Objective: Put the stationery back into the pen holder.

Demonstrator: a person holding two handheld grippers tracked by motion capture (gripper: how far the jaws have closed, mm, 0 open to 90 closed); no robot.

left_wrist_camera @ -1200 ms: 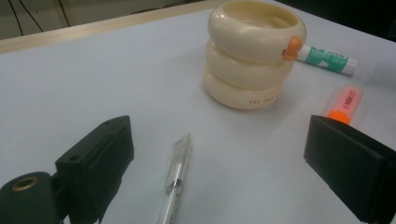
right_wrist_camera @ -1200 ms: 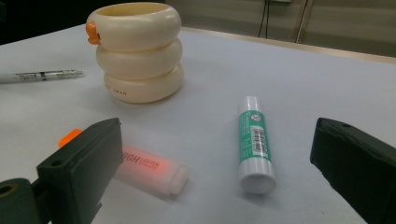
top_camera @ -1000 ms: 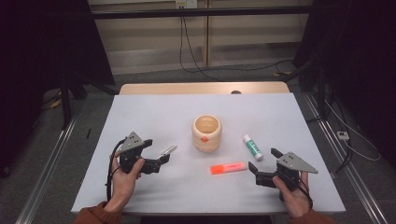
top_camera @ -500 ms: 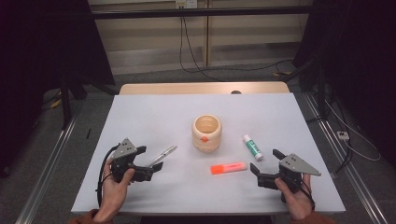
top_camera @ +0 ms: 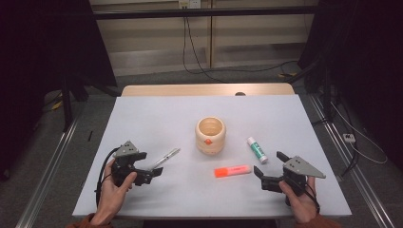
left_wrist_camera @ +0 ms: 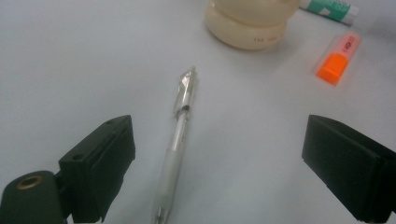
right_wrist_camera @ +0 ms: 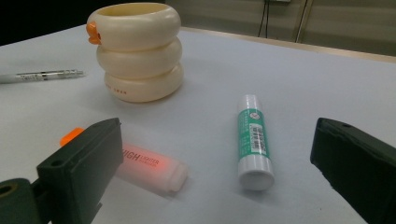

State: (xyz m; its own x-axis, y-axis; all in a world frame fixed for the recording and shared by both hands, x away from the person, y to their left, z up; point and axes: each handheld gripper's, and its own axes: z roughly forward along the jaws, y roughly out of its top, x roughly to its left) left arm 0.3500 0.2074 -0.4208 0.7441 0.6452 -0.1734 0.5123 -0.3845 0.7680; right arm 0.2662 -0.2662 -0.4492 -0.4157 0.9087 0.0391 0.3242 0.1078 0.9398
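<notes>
The pen lies flat on the white table, bare, between the spread jaws of the left gripper, nearer one jaw and touching neither; its tip points towards the cream ringed pot. Jaws released there, nothing held. Over on the other side, the right gripper sits low with jaws wide apart too, empty. Just ahead of it lie the orange highlighter and the glue stick, near each other, not touching.
</notes>
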